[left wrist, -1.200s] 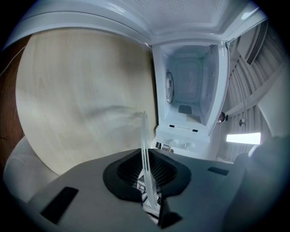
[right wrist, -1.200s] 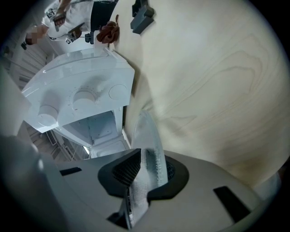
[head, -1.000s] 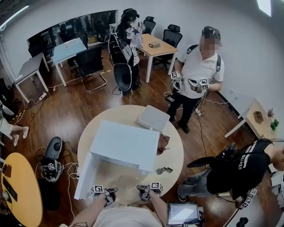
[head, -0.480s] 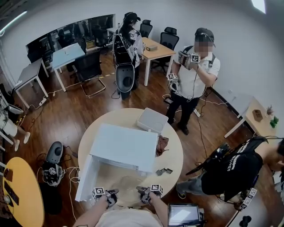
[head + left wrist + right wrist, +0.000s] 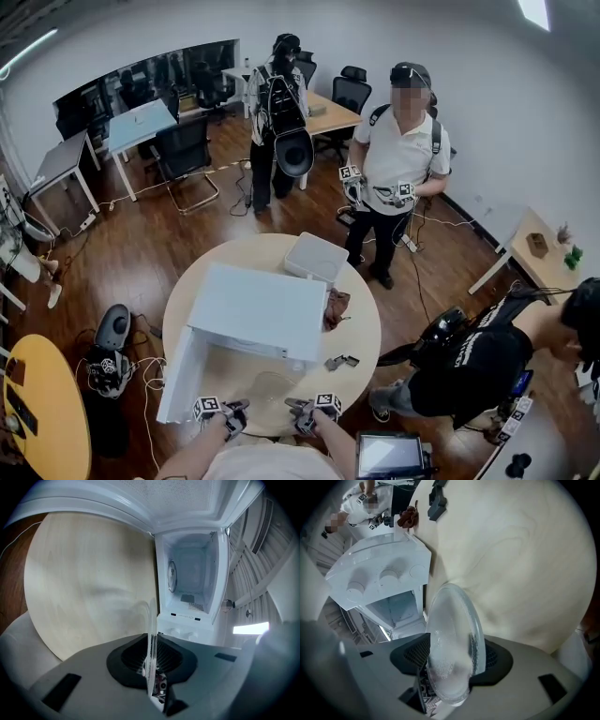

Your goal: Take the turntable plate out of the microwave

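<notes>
One white microwave (image 5: pixel 258 309) sits on one round table (image 5: pixel 361 323), with its door (image 5: pixel 180 370) open at the left. One glass turntable plate (image 5: pixel 452 639) is out of it, over the table's near edge, between two grippers. The left gripper (image 5: pixel 234 410) pinches its rim. The right gripper (image 5: pixel 298 410) has just been opening its jaws. They stand wide around the plate and do not press it. One white box (image 5: pixel 314 258) lies at the far side.

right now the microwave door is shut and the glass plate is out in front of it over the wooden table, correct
No, the microwave door is open, swung out to the side; the left gripper view looks straight into the bare cavity. The glass plate is out in front of it over the wooden table, as you said.
</notes>
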Demonstrator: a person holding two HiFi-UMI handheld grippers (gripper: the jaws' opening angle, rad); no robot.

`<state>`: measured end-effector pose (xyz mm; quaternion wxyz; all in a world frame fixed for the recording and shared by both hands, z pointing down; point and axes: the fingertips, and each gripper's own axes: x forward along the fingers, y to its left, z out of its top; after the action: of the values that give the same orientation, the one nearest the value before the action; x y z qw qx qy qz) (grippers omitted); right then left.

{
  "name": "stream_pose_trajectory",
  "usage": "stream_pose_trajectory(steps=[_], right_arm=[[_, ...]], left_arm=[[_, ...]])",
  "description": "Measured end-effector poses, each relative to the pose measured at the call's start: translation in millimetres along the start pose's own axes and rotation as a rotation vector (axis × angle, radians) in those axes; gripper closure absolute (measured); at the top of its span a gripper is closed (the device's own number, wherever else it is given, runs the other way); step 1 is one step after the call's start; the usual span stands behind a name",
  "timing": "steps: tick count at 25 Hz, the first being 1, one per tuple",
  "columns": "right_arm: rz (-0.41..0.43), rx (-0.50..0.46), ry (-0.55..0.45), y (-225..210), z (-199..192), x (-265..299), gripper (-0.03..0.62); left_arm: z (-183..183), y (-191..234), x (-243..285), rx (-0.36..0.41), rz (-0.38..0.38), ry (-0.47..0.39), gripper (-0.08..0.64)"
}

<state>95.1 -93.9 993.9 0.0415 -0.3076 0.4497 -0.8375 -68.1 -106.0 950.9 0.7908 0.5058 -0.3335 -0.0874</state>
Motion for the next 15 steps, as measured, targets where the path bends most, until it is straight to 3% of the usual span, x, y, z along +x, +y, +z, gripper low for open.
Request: stream_pose_trajectory(steps=[15], right_arm=[[0.031,0.041,0.042,-17.0,-54.3,-19.2,0.350]], left_arm=[[-2.0,0.3,-0.1,-0.007,-0.017,-0.065,0.526]])
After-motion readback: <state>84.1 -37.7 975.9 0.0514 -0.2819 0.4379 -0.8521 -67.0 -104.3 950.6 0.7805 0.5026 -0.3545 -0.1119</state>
